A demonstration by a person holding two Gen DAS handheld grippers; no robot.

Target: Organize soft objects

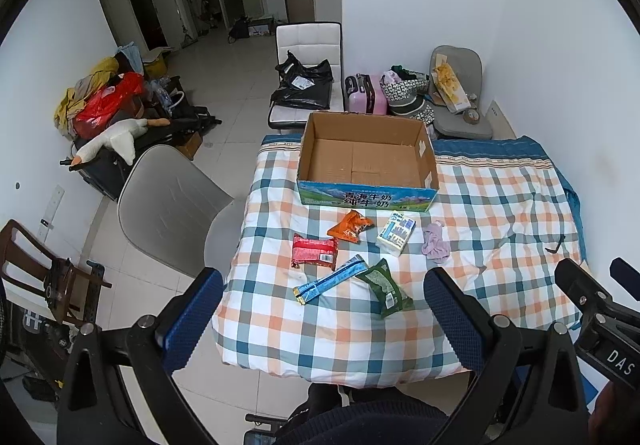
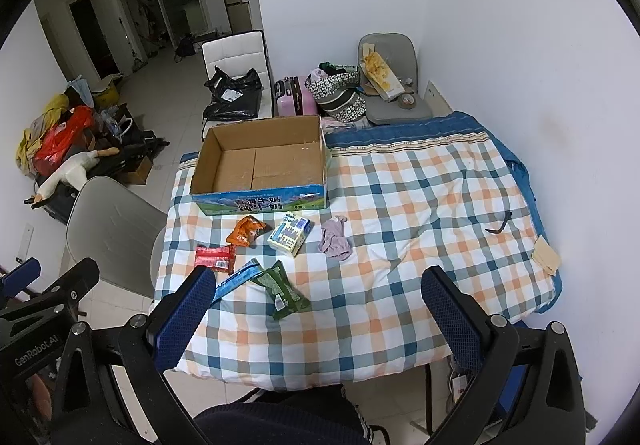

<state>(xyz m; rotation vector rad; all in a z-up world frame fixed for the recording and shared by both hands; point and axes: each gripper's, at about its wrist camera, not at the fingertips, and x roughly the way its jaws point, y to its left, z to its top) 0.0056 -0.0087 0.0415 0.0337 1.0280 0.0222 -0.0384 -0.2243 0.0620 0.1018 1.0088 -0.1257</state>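
Note:
An empty cardboard box (image 1: 366,161) (image 2: 260,165) stands at the far side of a checked cloth table (image 1: 500,213) (image 2: 420,213). In front of it lie an orange packet (image 1: 350,226) (image 2: 244,231), a red packet (image 1: 314,252) (image 2: 215,257), a blue strip packet (image 1: 330,279) (image 2: 238,277), a green packet (image 1: 386,287) (image 2: 282,287), a tissue pack (image 1: 396,233) (image 2: 289,235) and a lilac cloth (image 1: 435,243) (image 2: 335,239). My left gripper (image 1: 320,315) and right gripper (image 2: 316,313) are open and empty, held above the table's near edge.
A grey chair (image 1: 168,205) (image 2: 112,225) stands left of the table. A small black object (image 1: 556,244) (image 2: 500,227) lies on the cloth at the right. A white chair with a black bag (image 1: 304,81), a pink suitcase (image 1: 366,93) and bags stand behind the table.

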